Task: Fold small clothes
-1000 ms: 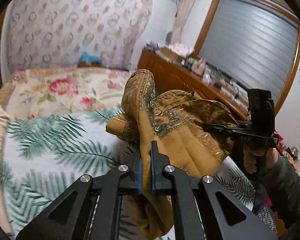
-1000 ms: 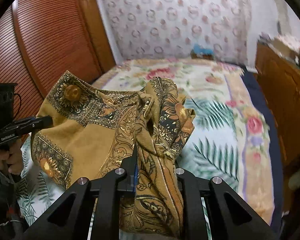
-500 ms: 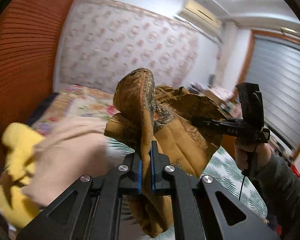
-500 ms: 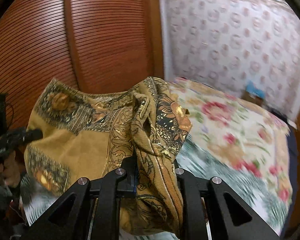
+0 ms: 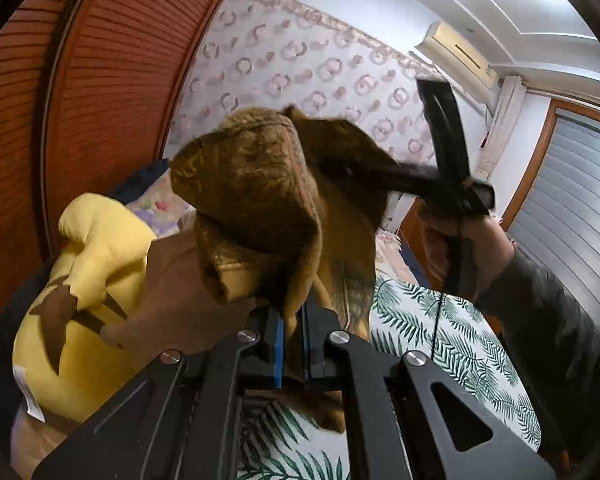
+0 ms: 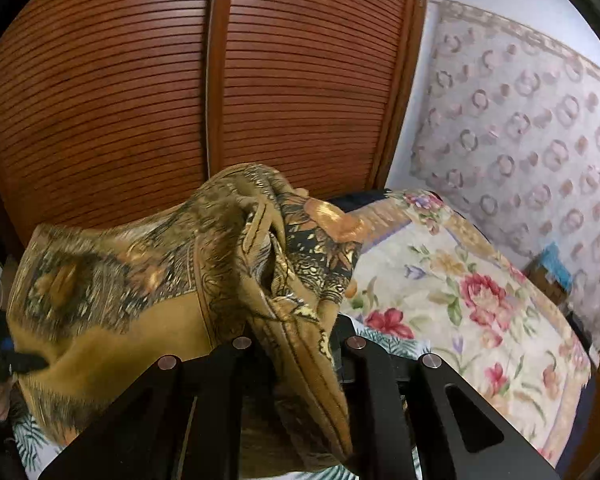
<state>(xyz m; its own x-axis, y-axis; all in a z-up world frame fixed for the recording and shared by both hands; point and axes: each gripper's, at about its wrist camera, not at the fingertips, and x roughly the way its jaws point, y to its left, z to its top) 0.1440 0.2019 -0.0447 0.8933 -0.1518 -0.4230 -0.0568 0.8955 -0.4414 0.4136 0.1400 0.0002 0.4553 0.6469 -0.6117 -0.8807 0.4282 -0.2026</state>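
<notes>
A mustard-gold patterned cloth [image 5: 256, 200] hangs in the air between my two grippers, above the bed. My left gripper [image 5: 291, 344] is shut on one bunched edge of it. My right gripper [image 6: 300, 356] is shut on the other bunched edge [image 6: 284, 280]; its fingertips are hidden by the fabric. In the left wrist view the right gripper [image 5: 448, 176] shows held in a hand, up and to the right. In the right wrist view the left gripper [image 6: 16, 360] shows at the far left, pinching the cloth's edge.
A yellow and brown plush toy [image 5: 92, 280] lies on the left of the bed. The bed has a palm-leaf sheet [image 5: 440, 344] and a floral cover [image 6: 460, 300]. A slatted wooden wardrobe [image 6: 180, 80] stands beside it. A patterned headboard [image 6: 520, 120] is behind.
Both grippers have swung left and tilted upward with the cloth still held. The wardrobe and the plush toy have come into view; the cloth is more bunched and blurred.
</notes>
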